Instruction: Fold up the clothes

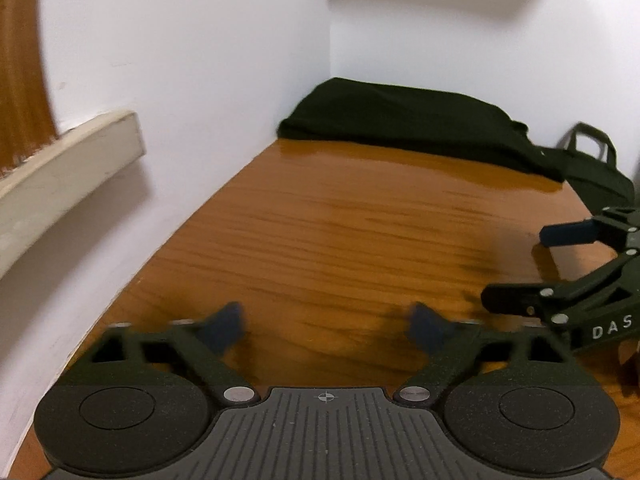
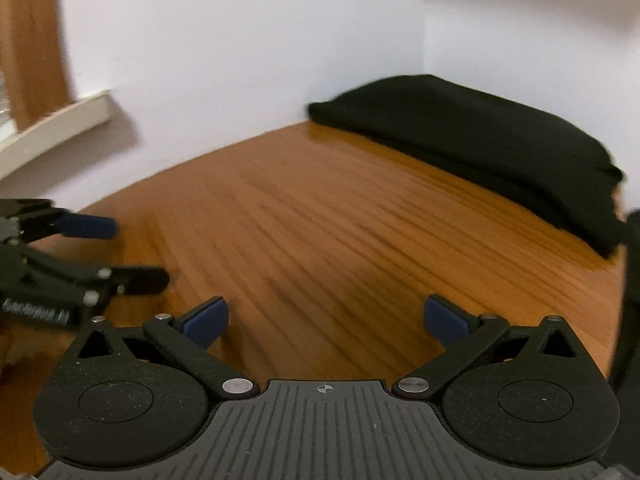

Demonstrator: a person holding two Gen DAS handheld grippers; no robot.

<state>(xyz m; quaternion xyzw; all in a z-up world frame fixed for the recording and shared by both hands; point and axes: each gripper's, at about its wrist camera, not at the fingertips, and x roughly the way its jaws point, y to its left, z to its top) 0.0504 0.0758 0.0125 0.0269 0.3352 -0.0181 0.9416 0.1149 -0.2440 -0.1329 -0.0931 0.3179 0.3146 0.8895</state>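
Note:
A dark green folded garment lies in the far corner of the wooden table, against the white walls; the right wrist view shows the garment at the far right. My left gripper is open over bare wood, well short of the garment, nothing between its blue pads. My right gripper is likewise open and empty above the table. Each gripper shows in the other's view: the right gripper at the right edge, the left gripper at the left edge, both with jaws apart.
White walls close off the table at the left and back. A pale ledge juts from the left wall beside a wooden panel. Dark green straps lie at the far right behind the garment.

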